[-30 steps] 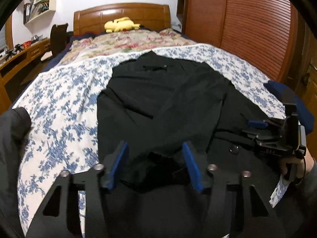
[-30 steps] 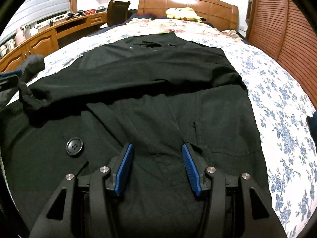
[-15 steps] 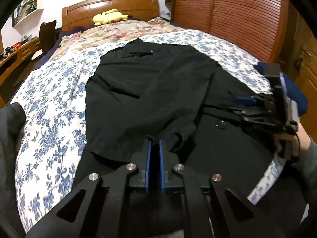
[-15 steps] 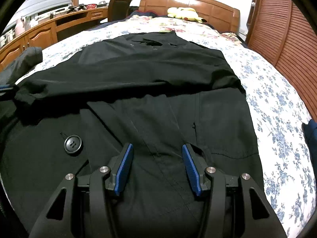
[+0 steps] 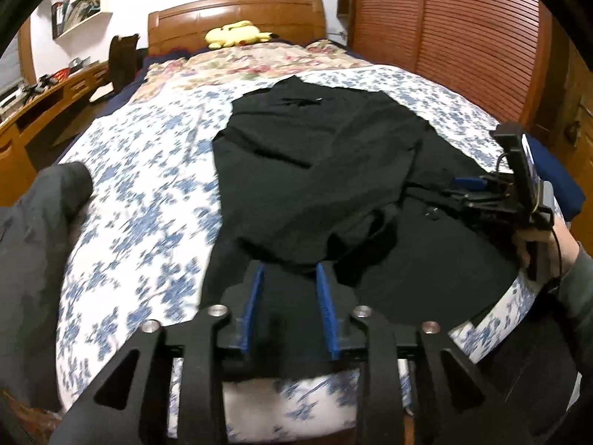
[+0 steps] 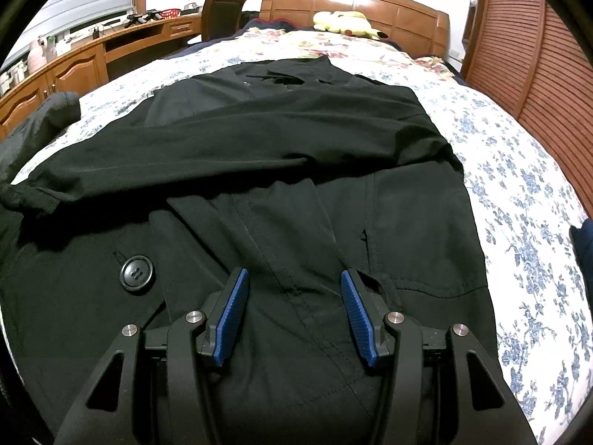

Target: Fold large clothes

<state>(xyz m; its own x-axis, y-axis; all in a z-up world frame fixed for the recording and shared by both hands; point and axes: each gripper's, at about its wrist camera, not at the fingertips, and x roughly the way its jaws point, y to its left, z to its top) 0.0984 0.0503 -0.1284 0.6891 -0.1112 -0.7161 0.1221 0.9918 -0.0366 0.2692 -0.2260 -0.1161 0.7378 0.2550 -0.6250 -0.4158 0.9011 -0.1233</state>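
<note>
A large black coat lies spread on the bed, collar toward the headboard. One sleeve is folded across its body, its cuff at the left edge. My left gripper is open and empty just in front of the sleeve's cuff end. My right gripper is open and empty, low over the coat's front hem area beside a black button. The right gripper also shows in the left wrist view.
The bed has a blue-flowered white sheet and a wooden headboard with a yellow plush toy. A grey garment lies at the left edge. A wooden desk stands left, slatted wardrobe doors right.
My left gripper shut on the sleeve's cuff end, carried it, then opened and drew back, leaving the cuff on the coat. The right gripper stayed open and nearly still.
</note>
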